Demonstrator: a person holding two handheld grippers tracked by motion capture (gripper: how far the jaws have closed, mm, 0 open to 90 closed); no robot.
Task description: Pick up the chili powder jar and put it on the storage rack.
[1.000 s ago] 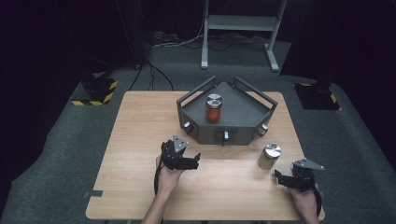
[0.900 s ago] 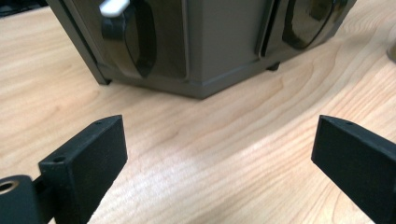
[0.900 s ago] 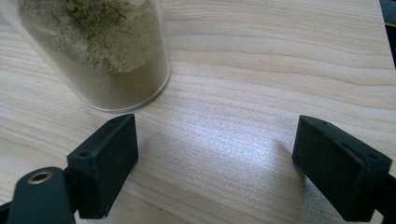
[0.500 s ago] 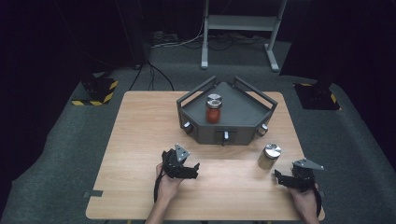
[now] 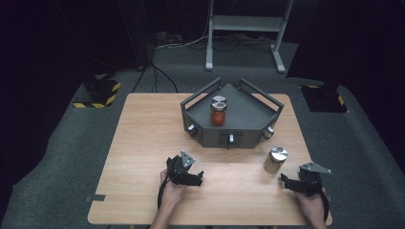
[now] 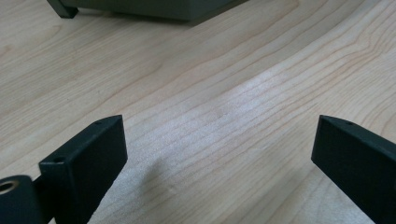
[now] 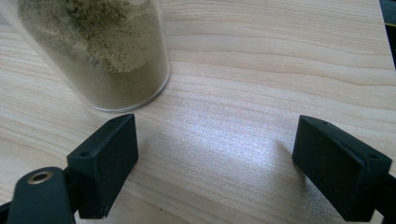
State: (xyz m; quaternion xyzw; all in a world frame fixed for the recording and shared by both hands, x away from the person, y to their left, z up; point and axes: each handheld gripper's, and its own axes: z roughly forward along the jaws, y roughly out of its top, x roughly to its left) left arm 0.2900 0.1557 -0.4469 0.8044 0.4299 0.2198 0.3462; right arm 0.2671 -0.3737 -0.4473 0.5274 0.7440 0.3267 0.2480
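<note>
With the red spice jar (image 5: 218, 111) already sitting in the grey tray (image 5: 253, 125), the tan spice jar (image 5: 275, 160) is waiting just beyond the right gripper (image 5: 292, 183), while both it and the left gripper (image 5: 195, 178) are resting with jaws apart, gripping nothing.

Grey tray (image 5: 248, 125) mid-table (image 5: 143, 143), red-filled jar (image 5: 218, 112) upright inside.

Bare table (image 5: 143, 143) btwn grippers; jar (image 5: 275, 160) blocks R gripper (image 5: 286, 182).
</note>
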